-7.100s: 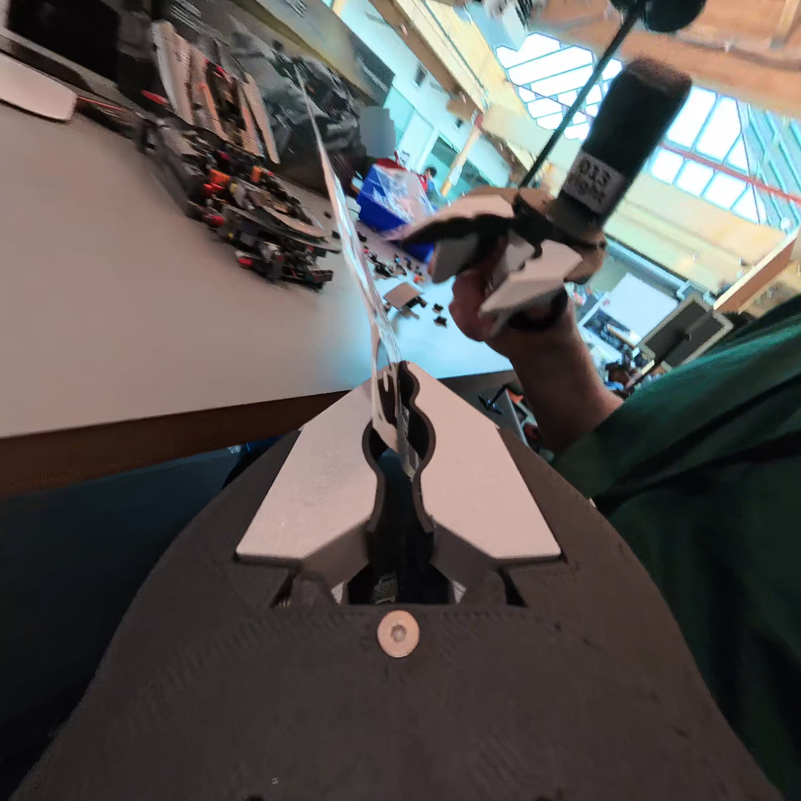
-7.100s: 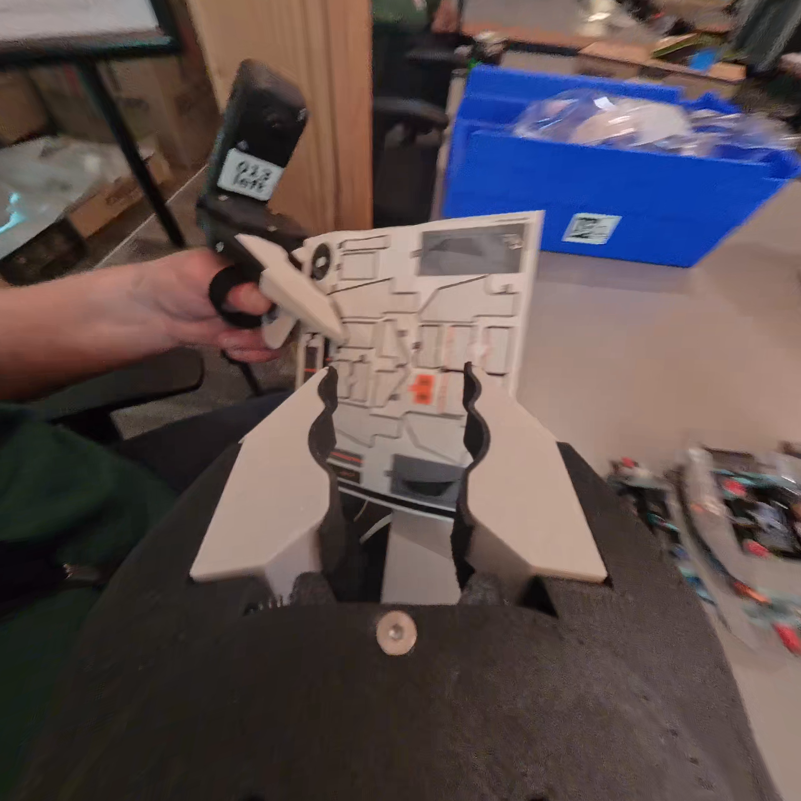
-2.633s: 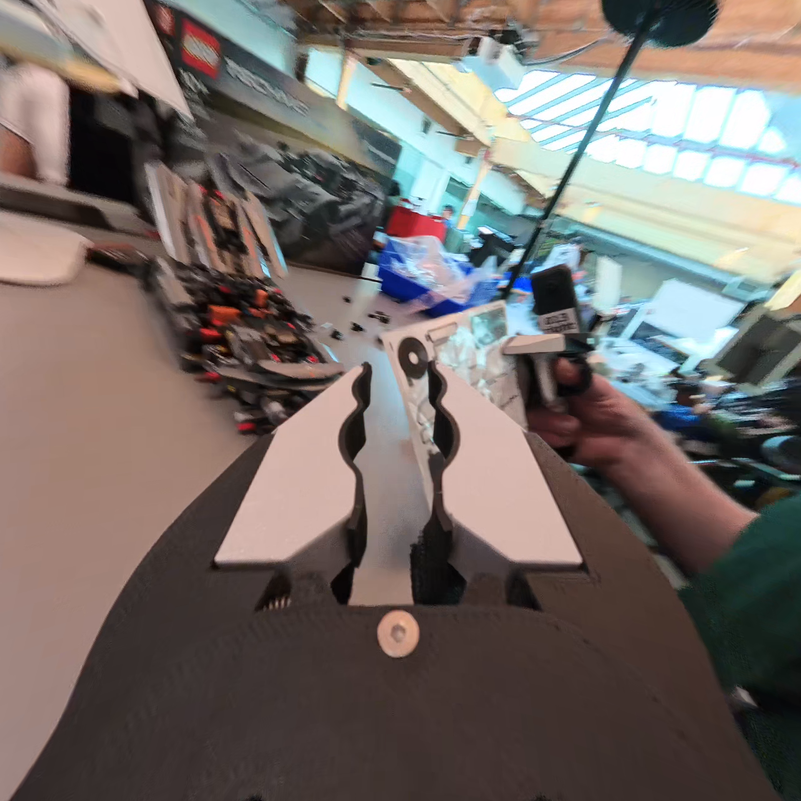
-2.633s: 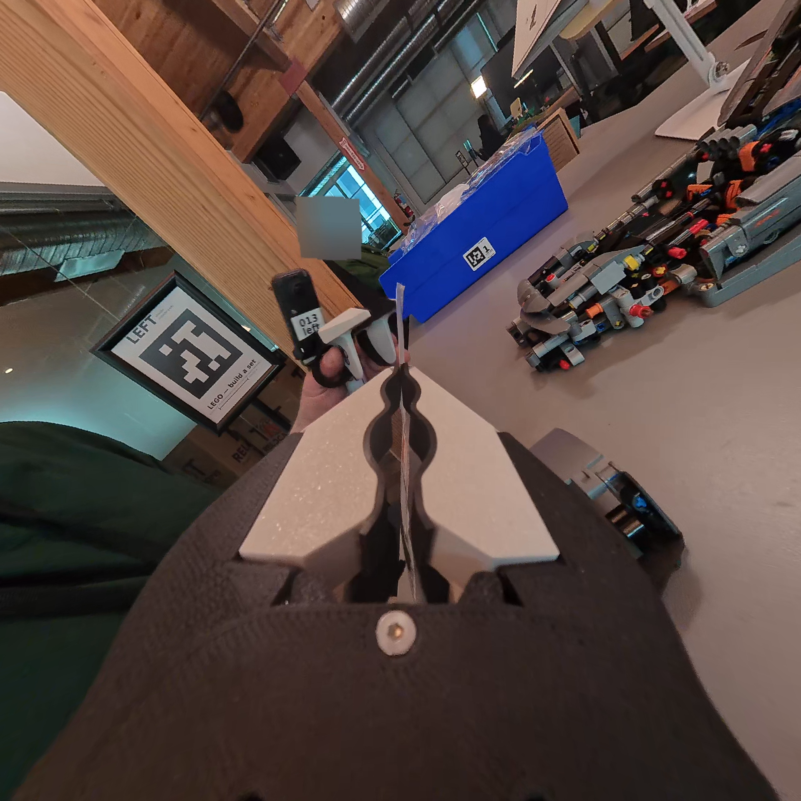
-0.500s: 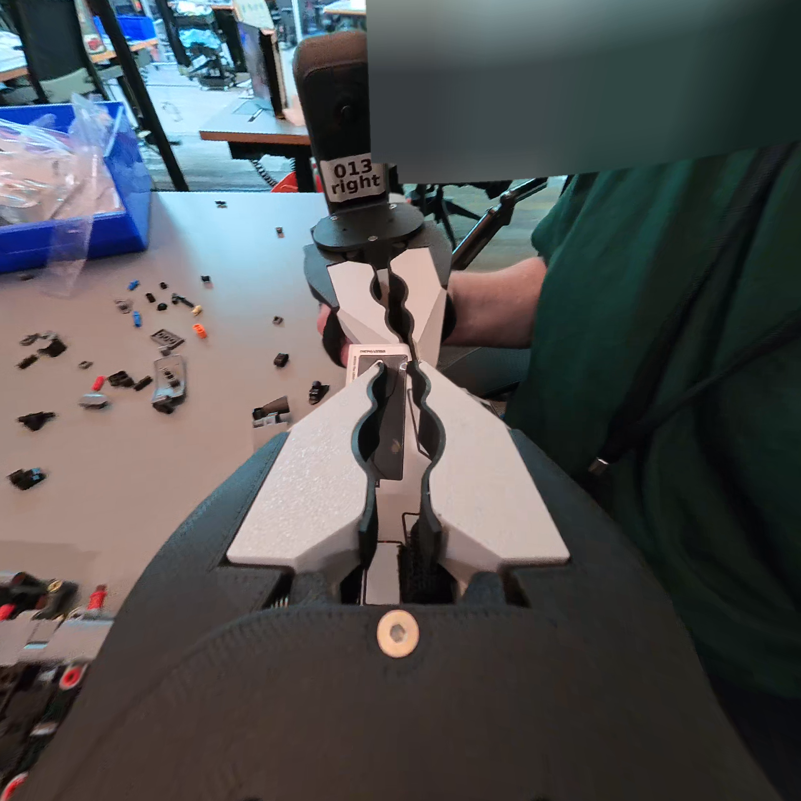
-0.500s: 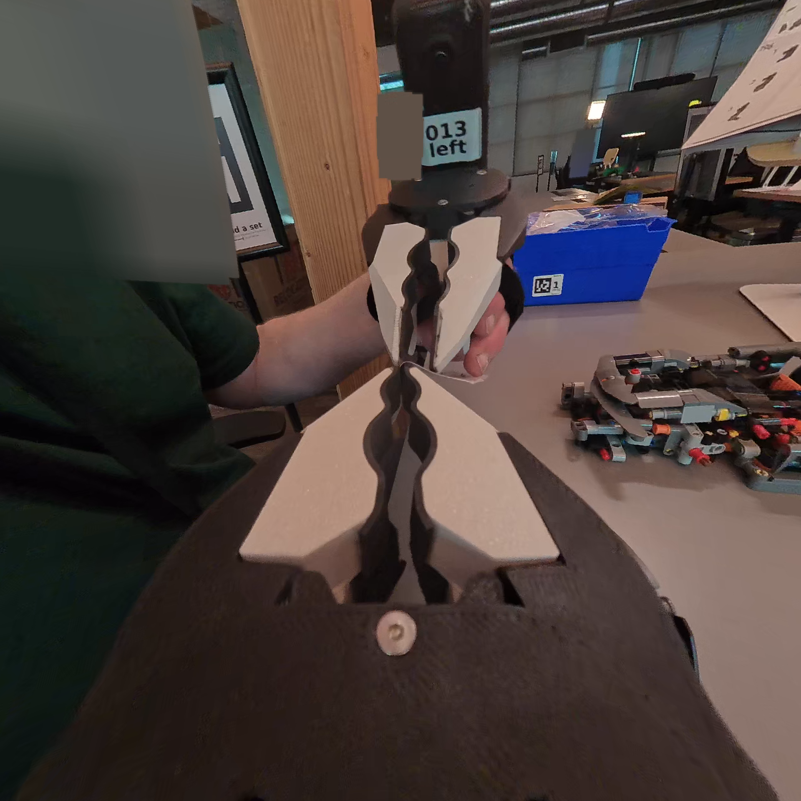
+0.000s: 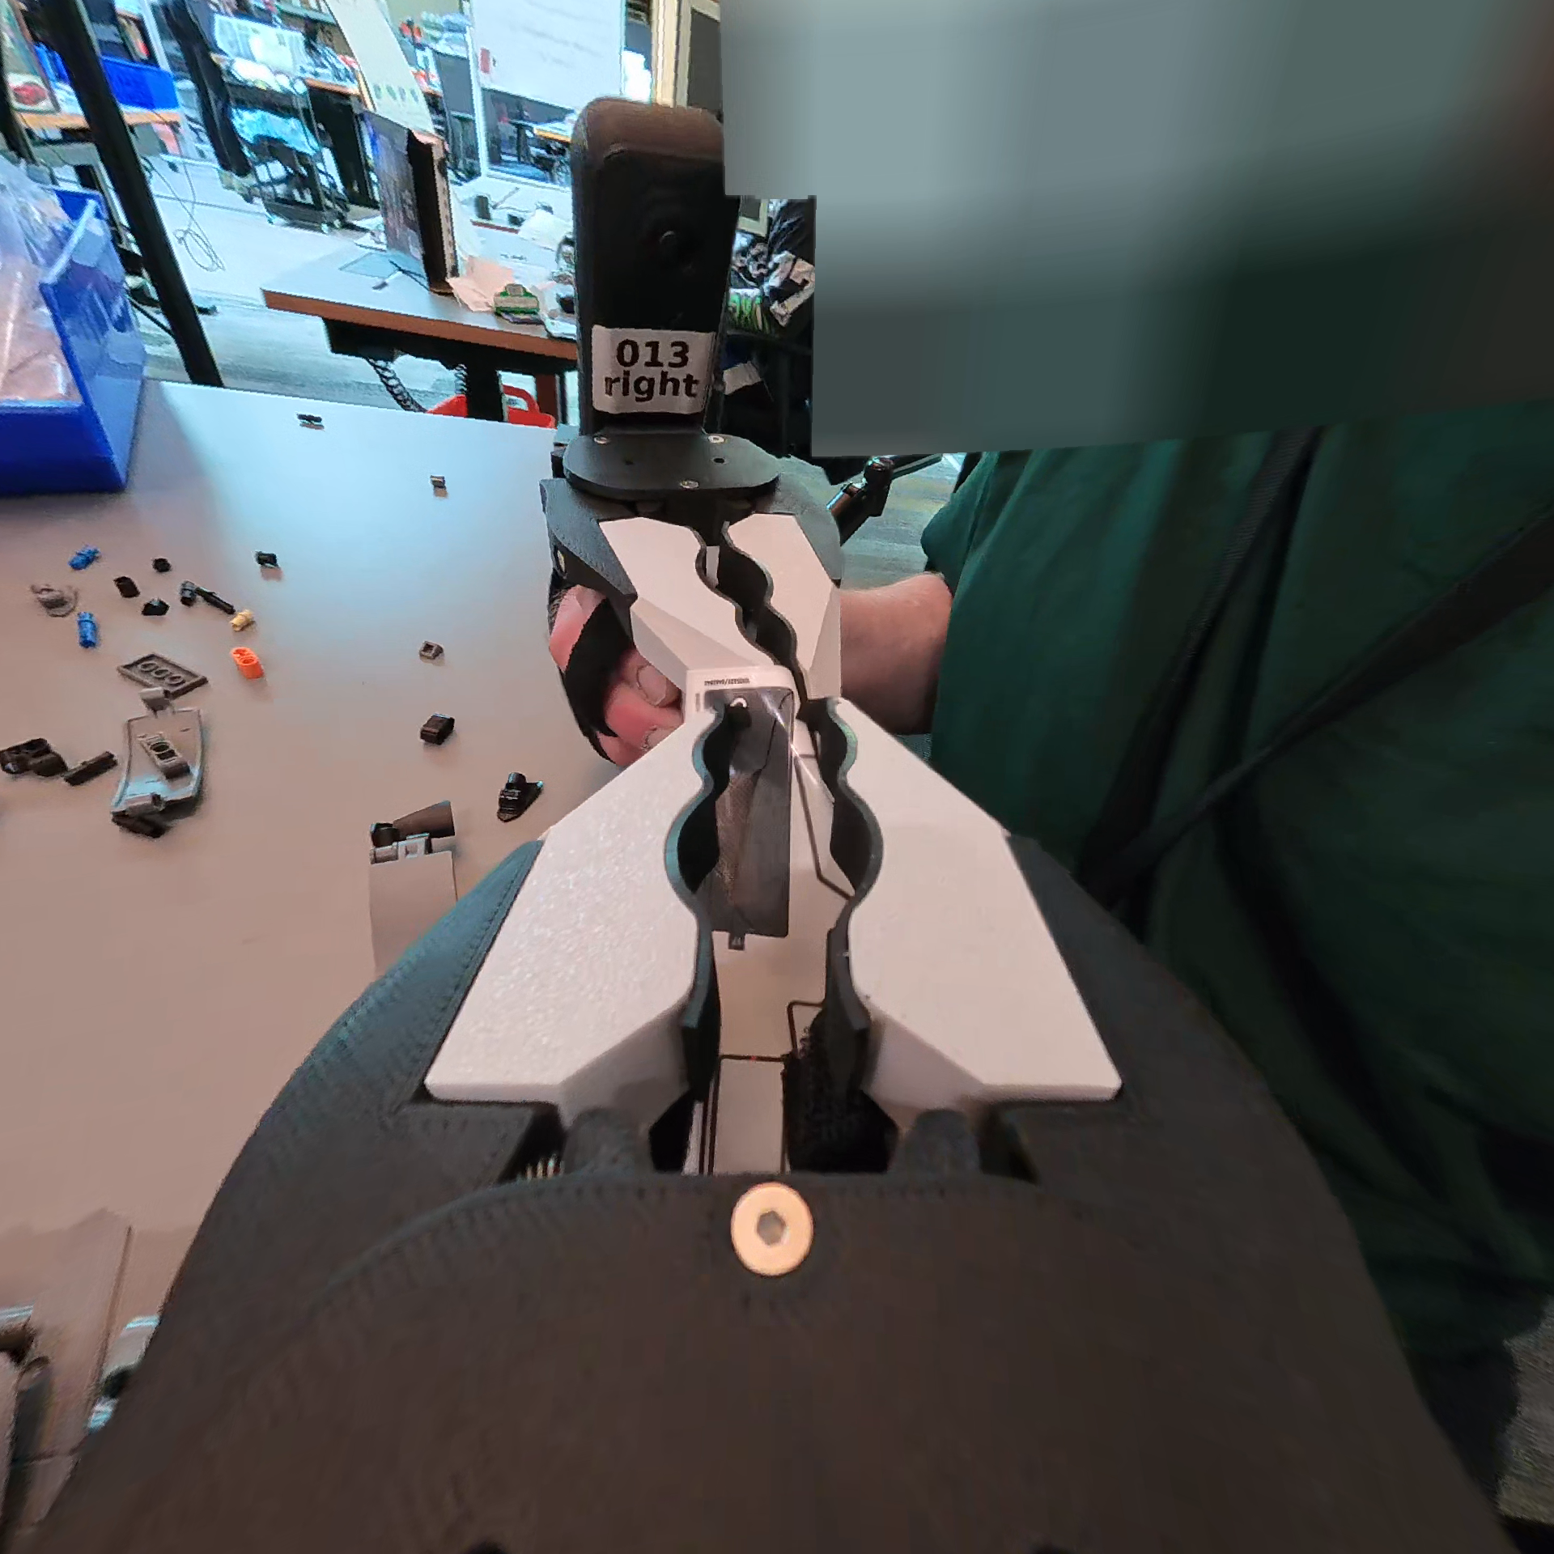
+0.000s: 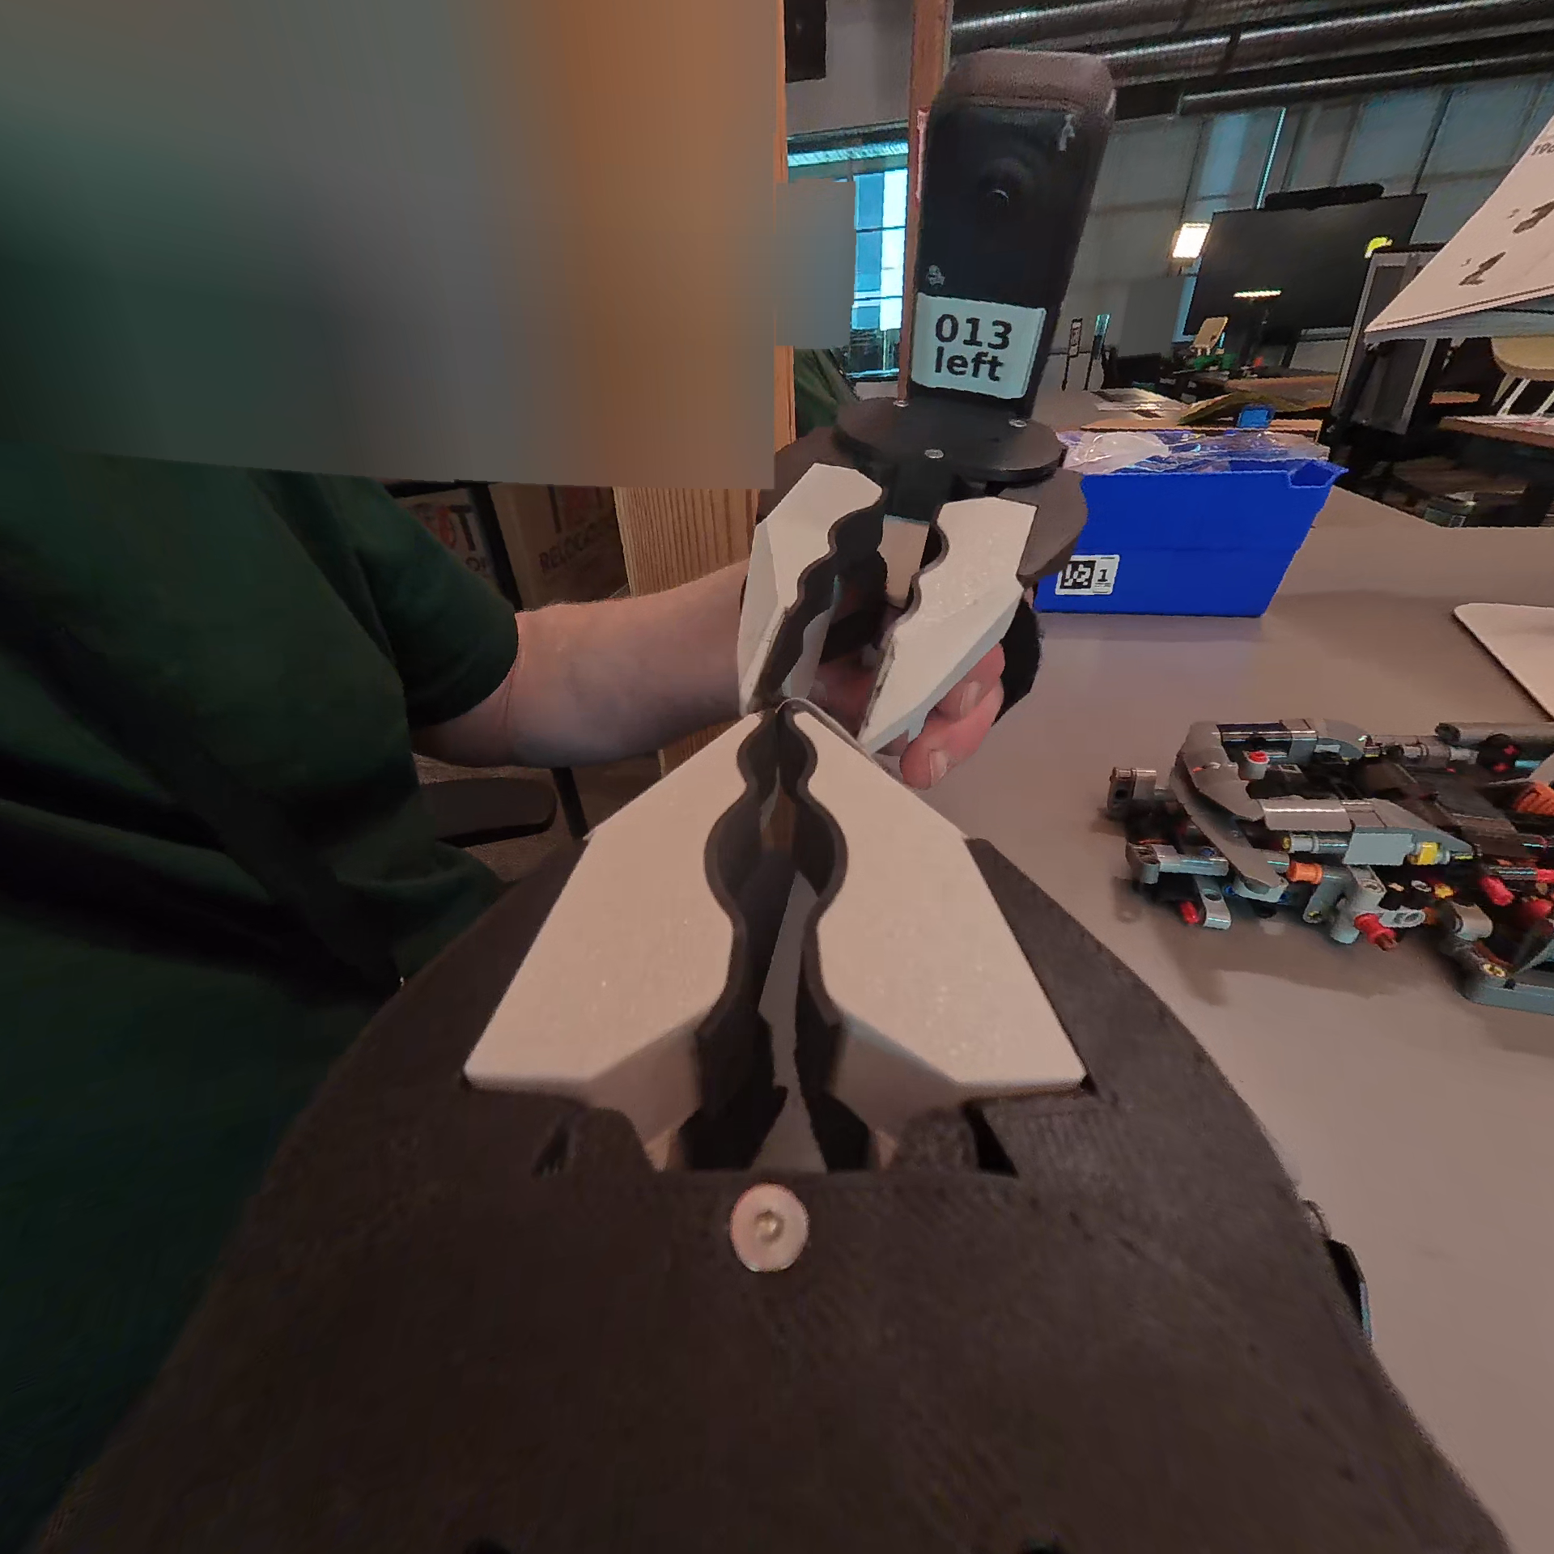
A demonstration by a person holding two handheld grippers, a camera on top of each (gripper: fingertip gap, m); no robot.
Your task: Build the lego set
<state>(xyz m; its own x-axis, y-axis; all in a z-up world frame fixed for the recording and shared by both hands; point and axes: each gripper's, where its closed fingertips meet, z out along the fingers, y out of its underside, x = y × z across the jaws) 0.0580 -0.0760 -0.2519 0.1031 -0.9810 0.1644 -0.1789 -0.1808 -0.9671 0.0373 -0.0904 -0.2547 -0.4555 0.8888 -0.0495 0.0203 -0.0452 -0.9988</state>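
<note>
So the risk right now is the thin white sticker sheet with grey printed panels (image 7: 761, 807) tearing or creasing. Both tools are on it at once, tip to tip, held up in the air over the near table edge in front of the person in the green shirt (image 7: 1261, 757). If either hand pulls or twists, I'd guess the sheet rips or a sticker folds onto itself.

Left to right: the left white-fingered gripper (image 7: 769, 732) has its jaws a little apart with the sheet lying flat in the gap, so I can't tell if it's really pinching. The right white-fingered gripper (image 8: 778, 723) is clamped tight on the sheet's edge.

Counts: two grippers, one sheet. In the left wrist view, one blue plastic bin (image 7: 59, 336) at far left, then loose small pieces on the grey tabletop (image 7: 294, 967), roughly twenty, too small for an exact count. In the right wrist view, one grey half-built lego model with red and orange pins (image 8: 1345, 841) sits well off to the right.
</note>
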